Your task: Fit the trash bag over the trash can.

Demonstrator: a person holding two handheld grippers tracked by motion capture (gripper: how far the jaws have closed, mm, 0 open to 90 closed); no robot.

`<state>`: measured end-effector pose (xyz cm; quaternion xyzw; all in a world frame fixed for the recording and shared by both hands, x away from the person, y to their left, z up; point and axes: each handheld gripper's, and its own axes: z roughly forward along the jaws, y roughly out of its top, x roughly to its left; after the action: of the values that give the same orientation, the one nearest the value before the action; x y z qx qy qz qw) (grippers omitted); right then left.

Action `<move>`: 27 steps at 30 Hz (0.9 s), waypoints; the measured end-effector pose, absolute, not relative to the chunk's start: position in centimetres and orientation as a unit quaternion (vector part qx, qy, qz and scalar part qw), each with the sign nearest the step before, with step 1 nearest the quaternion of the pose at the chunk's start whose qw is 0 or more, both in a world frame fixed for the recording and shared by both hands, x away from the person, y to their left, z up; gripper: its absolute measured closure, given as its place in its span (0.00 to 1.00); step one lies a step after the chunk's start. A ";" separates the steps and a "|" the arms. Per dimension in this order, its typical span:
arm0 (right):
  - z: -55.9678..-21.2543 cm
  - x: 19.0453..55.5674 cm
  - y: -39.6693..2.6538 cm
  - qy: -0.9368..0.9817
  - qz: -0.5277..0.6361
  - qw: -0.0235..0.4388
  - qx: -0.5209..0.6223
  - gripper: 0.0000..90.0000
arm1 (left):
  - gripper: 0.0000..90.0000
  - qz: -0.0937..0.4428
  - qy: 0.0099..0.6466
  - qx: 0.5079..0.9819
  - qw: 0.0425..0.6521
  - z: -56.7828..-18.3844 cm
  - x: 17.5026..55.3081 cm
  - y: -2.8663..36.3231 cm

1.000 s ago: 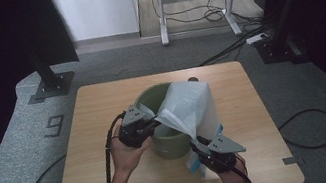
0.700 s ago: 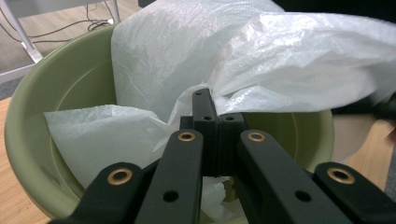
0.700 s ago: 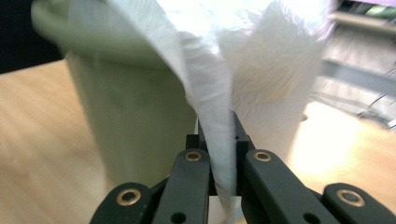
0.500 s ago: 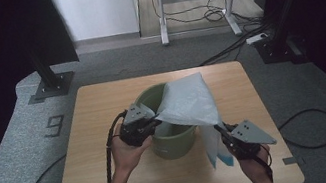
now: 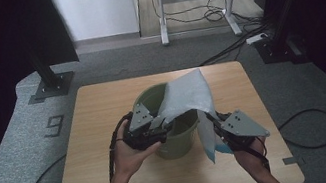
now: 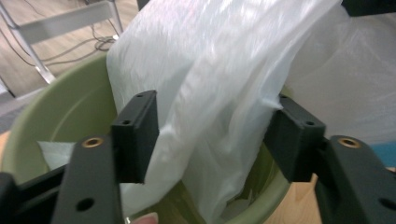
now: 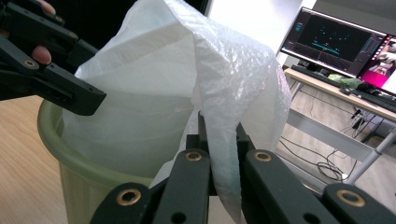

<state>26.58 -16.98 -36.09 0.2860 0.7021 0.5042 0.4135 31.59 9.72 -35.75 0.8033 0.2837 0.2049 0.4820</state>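
Thin white plastic, crinkled and half see-through, makes up the bag [image 5: 187,98] you are working over the green bin [image 5: 171,135], which stands in the middle of the wooden table [image 5: 91,129]. The bag rises in a peak above the bin's rim, one side hanging inside and a flap trailing down the outside toward your right hand. Your right gripper [image 7: 219,154] is clamped tight on that flap, its jaws pinching a fold of film. Your left gripper [image 6: 217,135], at the bin's near rim, has just been opening; its jaws stand apart with the bag's edge loose between them, not pressed.
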 end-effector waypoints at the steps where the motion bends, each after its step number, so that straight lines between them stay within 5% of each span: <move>1: -36.1 26.6 -17.0 0.702 0.504 0.414 0.286 0.99 | 0.40 0.205 0.284 0.803 0.482 -35.8 31.6 9.7; 5: -36.0 26.7 -16.7 0.706 0.502 0.412 0.284 0.98 | 0.41 0.206 0.283 0.801 0.486 -35.7 31.7 9.8; 21: -37.5 26.7 -15.6 0.725 0.503 0.380 0.276 0.98 | 0.92 0.147 0.267 0.830 0.467 -36.1 32.5 8.7; 27: -37.6 26.5 -15.9 0.722 0.512 0.371 0.281 0.98 | 0.98 0.143 0.289 0.830 0.456 -36.6 33.0 9.7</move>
<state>26.54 -15.95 -37.57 0.2815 0.7222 0.5115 0.3708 32.98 9.66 -36.57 0.8295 0.2886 0.1430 0.4562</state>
